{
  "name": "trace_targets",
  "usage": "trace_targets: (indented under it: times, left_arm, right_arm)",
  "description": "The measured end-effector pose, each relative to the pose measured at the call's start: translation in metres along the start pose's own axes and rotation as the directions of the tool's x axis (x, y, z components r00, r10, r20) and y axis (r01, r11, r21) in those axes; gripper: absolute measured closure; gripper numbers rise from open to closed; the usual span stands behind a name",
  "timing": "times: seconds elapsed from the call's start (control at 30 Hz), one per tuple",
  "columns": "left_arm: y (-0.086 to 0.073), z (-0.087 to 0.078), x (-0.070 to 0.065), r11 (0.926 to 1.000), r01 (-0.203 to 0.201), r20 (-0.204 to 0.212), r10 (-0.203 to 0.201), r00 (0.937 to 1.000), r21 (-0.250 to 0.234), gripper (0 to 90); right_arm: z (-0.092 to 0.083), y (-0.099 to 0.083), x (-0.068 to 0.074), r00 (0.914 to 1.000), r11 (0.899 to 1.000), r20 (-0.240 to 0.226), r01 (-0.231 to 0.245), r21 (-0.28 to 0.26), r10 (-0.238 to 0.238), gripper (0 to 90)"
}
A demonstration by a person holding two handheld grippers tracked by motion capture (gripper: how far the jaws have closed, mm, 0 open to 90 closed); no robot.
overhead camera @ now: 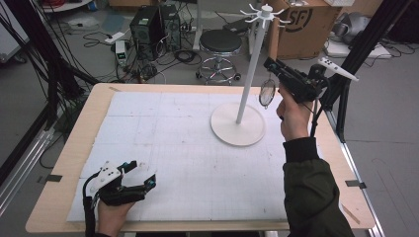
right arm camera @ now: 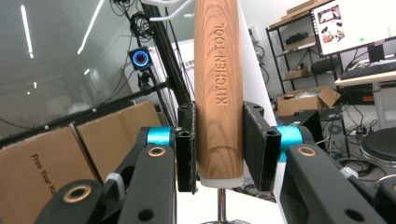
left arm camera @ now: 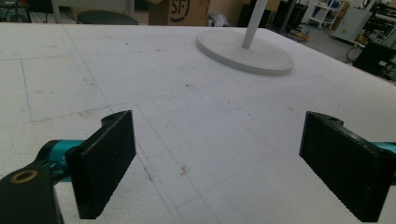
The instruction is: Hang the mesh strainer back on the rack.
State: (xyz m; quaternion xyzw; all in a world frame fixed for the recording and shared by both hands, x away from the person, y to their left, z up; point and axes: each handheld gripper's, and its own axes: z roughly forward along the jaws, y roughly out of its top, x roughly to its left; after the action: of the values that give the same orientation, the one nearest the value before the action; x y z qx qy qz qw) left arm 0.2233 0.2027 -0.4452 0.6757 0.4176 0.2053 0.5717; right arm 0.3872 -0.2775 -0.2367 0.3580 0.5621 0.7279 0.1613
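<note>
brown wood-grain handle point(right arm camera: 218, 88), black jaws

Wooden-handled strainer point(right arm camera: 218, 88) – "KITCHEN TOOL" on handle – hangs upright beside white rack pole point(overhead camera: 250, 64), mesh down.

Wooden table point(overhead camera: 74, 148); white gridded mat point(overhead camera: 188, 158) on top; round-based rack point(overhead camera: 238, 124) standing on mat.

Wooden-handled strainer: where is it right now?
The wooden-handled strainer is clamped by its handle in the right tool, held in the air at the right of the high view, beside the white rack's pole and above its round base.
</note>
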Motion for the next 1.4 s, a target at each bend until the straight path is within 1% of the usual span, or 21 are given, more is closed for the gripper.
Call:
trace_targets:
  times: [0.07, 0.2, 0.37, 0.53, 0.63, 0.67, 0.73, 0.77, 0.8, 0.83, 0.87, 0.9, 0.93, 1.0, 1.1, 1.13, 1.2, 1.27, 1.4]
  left_arm:
    - [0.0, 0.0, 0.0, 1.0, -0.001, 0.0, 0.001, 1.0, 0.0, 11.3]
    - [0.0, 0.0, 0.0, 1.0, -0.002, 0.001, 0.002, 1.0, 0.0, 11.3]
    - [0.0, 0.0, -0.001, 1.0, 0.0, 0.001, 0.0, 1.0, 0.001, 11.3]
    - [0.0, 0.0, -0.001, 1.0, 0.0, 0.002, 0.0, 1.0, 0.001, 11.3]
    - [0.0, 0.0, -0.001, 1.0, 0.0, 0.003, 0.0, 1.0, 0.001, 11.3]
    - [0.0, 0.0, -0.001, 1.0, -0.001, 0.004, 0.001, 1.0, 0.001, 11.3]
    - [0.0, 0.0, -0.001, 1.0, -0.004, 0.005, 0.004, 1.0, 0.001, 11.3]
    - [0.0, 0.001, -0.001, 1.0, -0.005, 0.003, 0.005, 1.0, 0.001, 11.3]
    - [0.0, 0.001, -0.002, 1.0, -0.006, 0.009, 0.006, 0.9999, 0.003, 11.3]
    - [0.0, 0.001, -0.002, 1.0, -0.007, 0.009, 0.007, 0.9999, 0.006, 11.3]
    - [0.0, 0.001, -0.002, 0.9999, -0.009, 0.01, 0.009, 0.9999, 0.007, 11.3]
    - [0.0, 0.002, -0.003, 1.0, -0.008, 0.008, 0.008, 0.9999, 0.003, 11.3]
    - [0.0, 0.001, -0.002, 0.9999, -0.013, 0.009, 0.013, 0.9999, 0.007, 11.3]
    - [0.0, 0.001, -0.002, 0.9999, -0.01, 0.008, 0.01, 0.9999, 0.005, 11.3]
    - [0.0, 0.001, -0.003, 0.9999, -0.01, 0.002, 0.01, 1.0, 0.007, 11.3]
    - [0.0, 0.001, -0.003, 0.9999, -0.012, 0.002, 0.012, 0.9999, 0.004, 11.3]
    - [0.001, 0.001, -0.003, 0.9999, -0.015, 0.001, 0.015, 0.9999, 0.005, 11.3]
    - [0.0, 0.002, -0.004, 0.9998, -0.016, 0.0, 0.016, 0.9999, 0.01, 11.3]
    - [0.001, 0.004, -0.006, 1.0, -0.007, 0.006, 0.007, 1.0, 0.005, 11.3]
  right_arm:
    - [0.001, -0.001, 0.0, 1.0, 1.0, 0.004, 0.007, 0.006, -0.007, 68.6]
    - [0.003, -0.003, 0.002, 0.9992, 0.999, 0.019, 0.035, 0.031, -0.035, 68.4]
    - [0.002, -0.007, 0.001, 0.9993, 0.999, 0.017, 0.034, 0.019, -0.034, 68.4]
    - [0.002, -0.007, 0.001, 0.9993, 0.999, 0.018, 0.032, 0.015, -0.032, 68.1]
    - [0.002, -0.007, 0.0, 0.9995, 1.0, 0.015, 0.028, 0.014, -0.028, 66.0]
    - [0.002, -0.007, 0.0, 0.9995, 1.0, 0.016, 0.028, 0.013, -0.028, 61.5]
    - [0.002, -0.007, -0.001, 0.9995, 1.0, 0.024, 0.018, 0.013, -0.019, 49.9]
    - [0.001, -0.007, -0.002, 0.9994, 1.0, 0.031, 0.014, 0.016, -0.014, 42.4]
    - [0.001, -0.007, -0.002, 0.9986, 1.0, 0.051, 0.008, 0.021, -0.01, 40.6]
    - [0.0, -0.007, -0.002, 0.9981, 1.0, 0.061, 0.009, 0.023, -0.01, 39.8]
    - [0.0, -0.007, -0.003, 0.9981, 1.0, 0.061, 0.007, 0.03, -0.009, 36.9]
    - [0.0, -0.007, -0.003, 0.9977, 0.999, 0.066, 0.011, 0.037, -0.014, 32.1]
    - [0.0, -0.007, -0.002, 0.9965, 0.998, 0.078, 0.028, 0.047, -0.032, 28.5]
    - [0.0, -0.009, 0.0, 0.9937, 0.997, 0.092, 0.059, 0.057, -0.064, 27.6]
    - [-0.003, -0.013, 0.003, 0.9908, 0.993, 0.101, 0.081, 0.088, -0.09, 26.4]
    - [-0.004, -0.014, 0.004, 0.99, 0.992, 0.105, 0.085, 0.094, -0.095, 25.8]
    - [-0.008, -0.019, 0.006, 0.9898, 0.99, 0.111, 0.077, 0.115, -0.089, 23.7]
    - [-0.013, -0.024, 0.007, 0.988, 0.988, 0.115, 0.087, 0.131, -0.102, 23.3]
    - [-0.025, -0.038, 0.009, 0.9879, 0.983, 0.117, 0.082, 0.165, -0.102, 20.2]
